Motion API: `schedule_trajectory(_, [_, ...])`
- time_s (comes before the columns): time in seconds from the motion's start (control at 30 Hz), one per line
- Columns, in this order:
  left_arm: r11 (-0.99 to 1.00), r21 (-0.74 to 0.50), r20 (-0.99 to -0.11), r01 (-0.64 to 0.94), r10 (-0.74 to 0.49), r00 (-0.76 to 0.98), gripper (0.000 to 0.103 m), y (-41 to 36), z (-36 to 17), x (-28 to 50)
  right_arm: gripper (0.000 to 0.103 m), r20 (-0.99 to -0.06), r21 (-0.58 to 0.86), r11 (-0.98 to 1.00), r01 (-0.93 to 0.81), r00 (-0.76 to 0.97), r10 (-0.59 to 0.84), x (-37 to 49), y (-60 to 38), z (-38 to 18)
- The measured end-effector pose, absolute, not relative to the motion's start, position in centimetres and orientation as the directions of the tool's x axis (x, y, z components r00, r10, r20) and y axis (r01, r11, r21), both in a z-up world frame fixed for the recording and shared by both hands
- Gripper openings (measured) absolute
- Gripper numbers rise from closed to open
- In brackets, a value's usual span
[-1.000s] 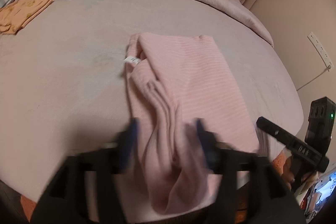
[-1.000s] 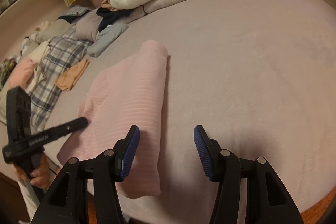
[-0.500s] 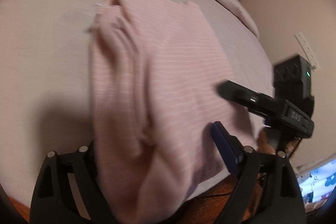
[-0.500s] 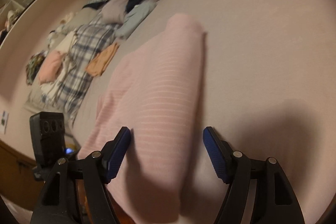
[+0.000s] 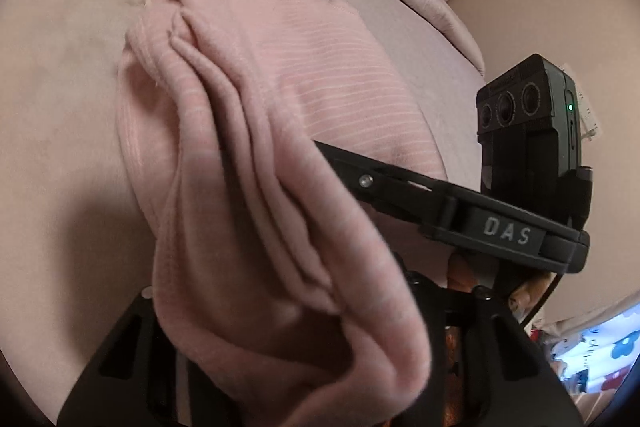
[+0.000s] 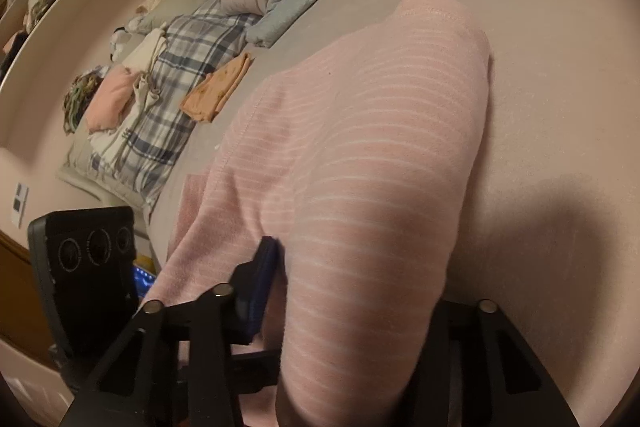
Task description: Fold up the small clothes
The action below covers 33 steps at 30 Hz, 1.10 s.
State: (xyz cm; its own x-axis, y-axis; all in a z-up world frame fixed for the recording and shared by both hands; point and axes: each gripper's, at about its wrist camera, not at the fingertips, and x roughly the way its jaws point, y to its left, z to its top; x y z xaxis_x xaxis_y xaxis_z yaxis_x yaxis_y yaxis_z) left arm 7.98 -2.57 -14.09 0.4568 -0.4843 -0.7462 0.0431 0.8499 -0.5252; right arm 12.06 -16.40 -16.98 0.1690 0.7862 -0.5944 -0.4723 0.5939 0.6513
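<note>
left tongs (image 5: pixel 280 311) tips hidden by pink garment (image 5: pixel 248 155)

Left hand-held gripper (image 5: pixel 280 311) closing on pink garment (image 5: pixel 256 155).

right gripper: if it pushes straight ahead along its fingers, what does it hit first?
The pink striped garment. The right gripper already has its near end between the closing jaws, so the cloth fills the line ahead. Past it, probably bare bed sheet; depth is unclear.

Dim, warm pinkish light, soft shadows, blurred foreground, strong fisheye bending at edges.
</note>
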Motion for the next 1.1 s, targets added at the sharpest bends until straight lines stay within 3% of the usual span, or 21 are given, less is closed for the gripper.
schedule_trajectory(0.47, [0.866,-0.471,-0.683,0.167,-0.478,0.553,0.039,-4.9,-8.8,11.7,0.036,-0.534,0.592,0.62,-0.516,0.326,0.78,14.3,-18.5,-11.0])
schedule_trajectory(1.0, [0.885,-0.447,-0.746,0.129,-0.449,0.492,0.04,-4.3,-12.9,15.4,0.036,-0.585,0.623,0.648,-0.438,0.289,0.758,18.4,-18.4,-14.9])
schedule_trajectory(1.1, [0.886,-0.451,-0.761,0.106,-0.444,0.473,0.046,-4.1,-13.6,15.8,0.037,-0.603,0.628,0.66,-0.412,0.279,0.747,18.8,-18.4,-15.3])
